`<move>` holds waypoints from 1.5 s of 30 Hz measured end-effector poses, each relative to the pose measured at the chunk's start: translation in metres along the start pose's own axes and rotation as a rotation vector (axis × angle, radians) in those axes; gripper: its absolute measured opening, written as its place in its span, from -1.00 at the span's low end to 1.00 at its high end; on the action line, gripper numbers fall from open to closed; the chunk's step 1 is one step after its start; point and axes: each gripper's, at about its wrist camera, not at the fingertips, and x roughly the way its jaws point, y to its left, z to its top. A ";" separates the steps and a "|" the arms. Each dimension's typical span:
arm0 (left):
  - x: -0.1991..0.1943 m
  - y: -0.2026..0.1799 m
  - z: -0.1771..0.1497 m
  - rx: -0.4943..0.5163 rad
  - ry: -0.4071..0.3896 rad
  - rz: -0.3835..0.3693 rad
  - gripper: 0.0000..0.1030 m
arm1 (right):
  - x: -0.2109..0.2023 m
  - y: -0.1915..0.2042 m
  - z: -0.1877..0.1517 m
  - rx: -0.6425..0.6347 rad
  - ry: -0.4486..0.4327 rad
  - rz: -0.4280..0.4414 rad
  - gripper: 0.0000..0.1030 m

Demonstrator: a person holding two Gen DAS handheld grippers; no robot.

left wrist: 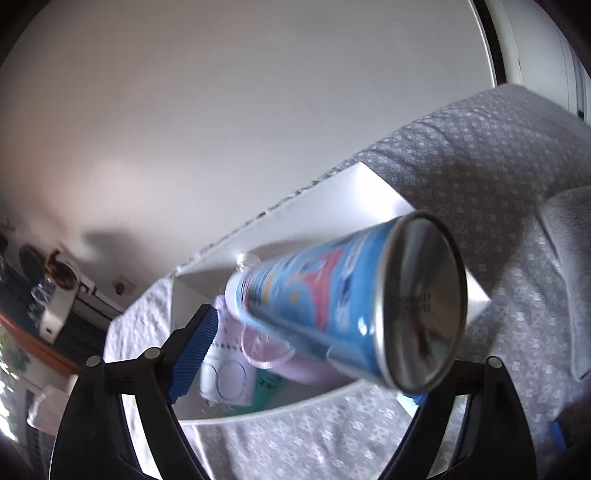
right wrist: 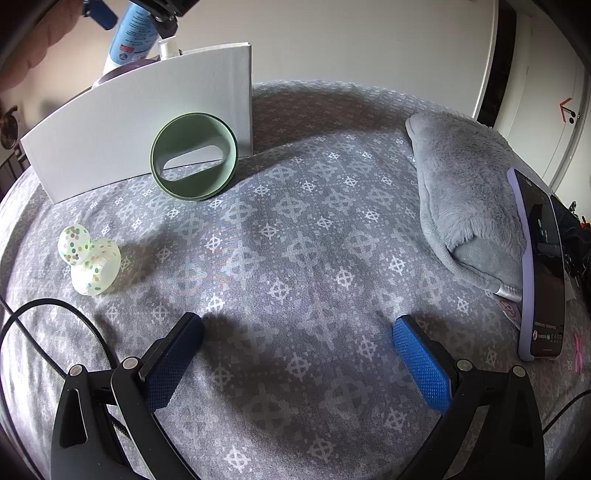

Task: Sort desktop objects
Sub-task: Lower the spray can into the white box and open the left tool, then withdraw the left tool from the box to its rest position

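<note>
A blue spray can with a silver bottom hangs tilted over the open white box, nozzle end down, blurred by motion. My left gripper is open; its left pad is clear of the can and the right pad is hidden behind the can's base. Inside the box lie a lilac item and white and green packets. In the right wrist view the can shows above the box. My right gripper is open and empty, low over the grey patterned cloth.
A green ring-shaped holder leans against the box's near wall. A spotted translucent duck-like toy lies at the left. A grey plush item and a lilac-cased phone sit at the right. A black cable runs at the lower left.
</note>
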 end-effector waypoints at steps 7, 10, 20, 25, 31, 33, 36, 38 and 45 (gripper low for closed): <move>-0.034 0.003 -0.052 -0.109 -0.016 -0.041 0.88 | 0.000 -0.001 0.000 0.000 0.000 0.000 1.00; -0.048 0.015 -0.083 -0.222 -0.014 -0.051 0.94 | 0.000 0.000 0.000 0.000 0.000 0.000 1.00; -0.066 0.035 -0.201 -0.523 0.105 -0.052 0.99 | 0.000 0.000 0.000 0.000 0.000 0.000 1.00; -0.063 0.036 -0.224 -0.545 0.162 -0.037 0.99 | 0.000 -0.001 0.000 0.000 0.000 0.000 1.00; -0.052 0.044 -0.239 -0.563 0.188 -0.036 0.99 | 0.000 -0.001 0.000 0.000 0.000 0.000 1.00; -0.049 0.049 -0.242 -0.576 0.190 -0.034 0.99 | 0.000 -0.001 0.000 0.000 0.000 0.000 1.00; -0.039 0.055 -0.246 -0.568 0.198 -0.034 0.99 | 0.000 0.000 0.000 0.000 0.000 0.000 1.00; -0.032 0.059 -0.250 -0.559 0.188 -0.034 0.99 | 0.000 0.000 0.000 0.000 0.000 0.000 1.00; 0.005 0.062 -0.299 -0.642 0.154 -0.089 0.99 | 0.000 0.000 0.000 0.000 0.000 0.000 1.00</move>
